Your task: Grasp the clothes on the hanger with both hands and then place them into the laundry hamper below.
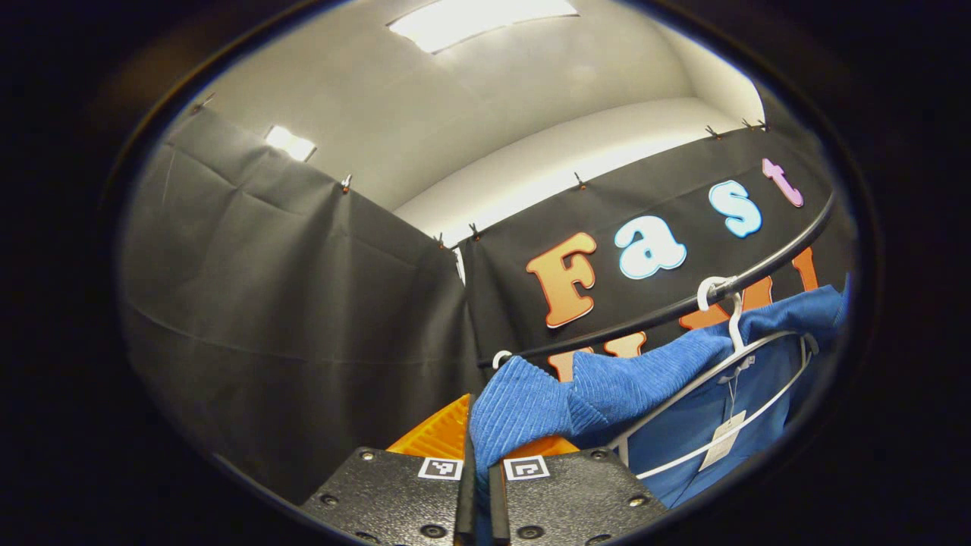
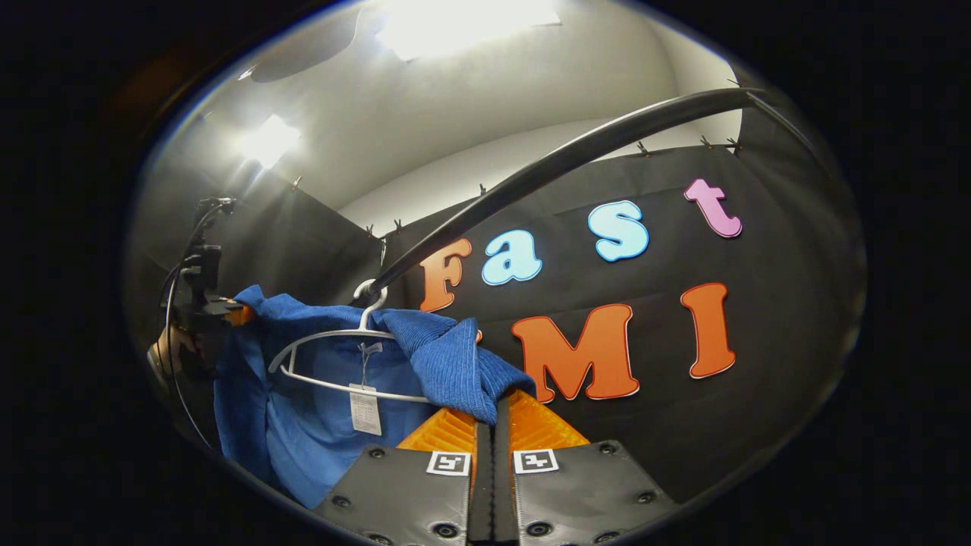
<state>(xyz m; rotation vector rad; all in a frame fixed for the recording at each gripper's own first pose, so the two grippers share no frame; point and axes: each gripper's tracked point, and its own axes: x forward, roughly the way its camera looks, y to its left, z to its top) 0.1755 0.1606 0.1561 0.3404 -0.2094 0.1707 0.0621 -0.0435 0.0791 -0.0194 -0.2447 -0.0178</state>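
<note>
Your left gripper (image 1: pixel 479 462) pinches one shoulder of the blue shirt (image 1: pixel 607 387), low in the middle of its view. The shirt stretches sideways along the white hanger (image 2: pixel 341 356). Your right gripper (image 2: pixel 491 432) pinches the other shoulder. The hamper is probably below.

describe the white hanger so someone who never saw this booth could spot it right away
Find the dark rail curving across the black cloth wall. The white hanger hooks over it, a thin wire frame wrapped in the blue garment, with a paper tag dangling beneath. It is the one pale, skinny thing amid the blue fabric.
</note>
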